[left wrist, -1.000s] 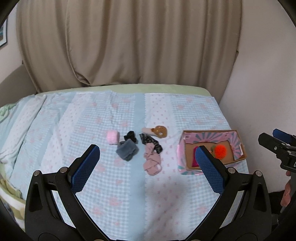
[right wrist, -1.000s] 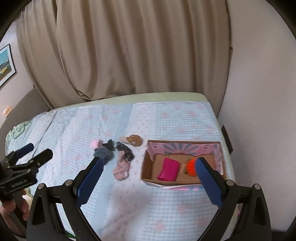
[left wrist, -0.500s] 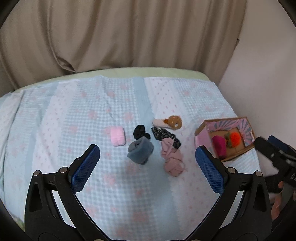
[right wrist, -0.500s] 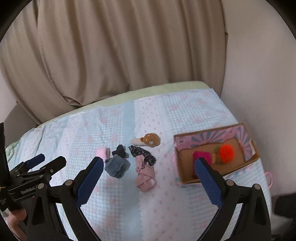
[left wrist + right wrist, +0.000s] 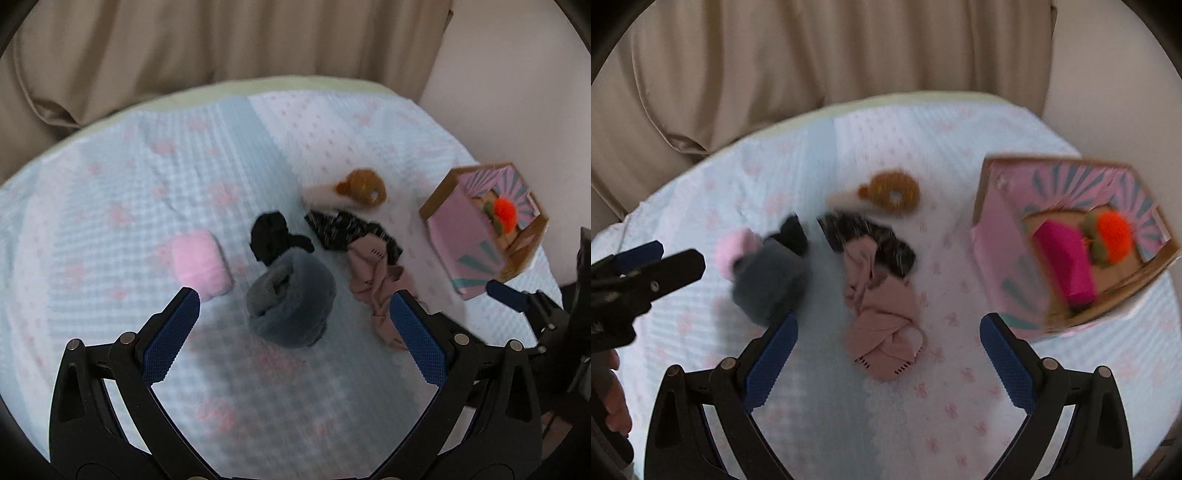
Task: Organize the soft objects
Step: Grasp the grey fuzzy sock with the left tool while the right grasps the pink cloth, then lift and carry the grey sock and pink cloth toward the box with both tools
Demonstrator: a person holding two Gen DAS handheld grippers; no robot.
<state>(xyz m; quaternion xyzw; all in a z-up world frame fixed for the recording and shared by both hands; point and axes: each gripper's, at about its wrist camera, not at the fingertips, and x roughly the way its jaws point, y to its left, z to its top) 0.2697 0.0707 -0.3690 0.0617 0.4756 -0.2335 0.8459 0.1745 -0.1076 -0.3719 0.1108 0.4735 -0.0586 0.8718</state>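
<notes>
Soft items lie in a cluster on the bed. A grey rolled sock (image 5: 291,302) sits right in front of my open left gripper (image 5: 293,323), between its fingers. Beside it lie a pink roll (image 5: 199,264), a black piece (image 5: 275,236), a black patterned cloth (image 5: 347,229), a dusty-pink cloth (image 5: 376,284) and a brown ring plush (image 5: 364,188). My right gripper (image 5: 888,349) is open, just above the dusty-pink cloth (image 5: 882,317). The pink cardboard box (image 5: 997,251) at right holds a magenta roll (image 5: 1065,262) and an orange pom-pom (image 5: 1113,234).
The bed has a pale blue and white cover (image 5: 110,192) with pink motifs. Beige curtains (image 5: 221,40) hang behind it and a wall (image 5: 517,74) stands at the right. The box (image 5: 469,236) sits near the bed's right edge.
Both grippers have moved down and forward toward the cluster; the items look much larger. The left one now frames the grey sock, the right one the dusty-pink cloth.
</notes>
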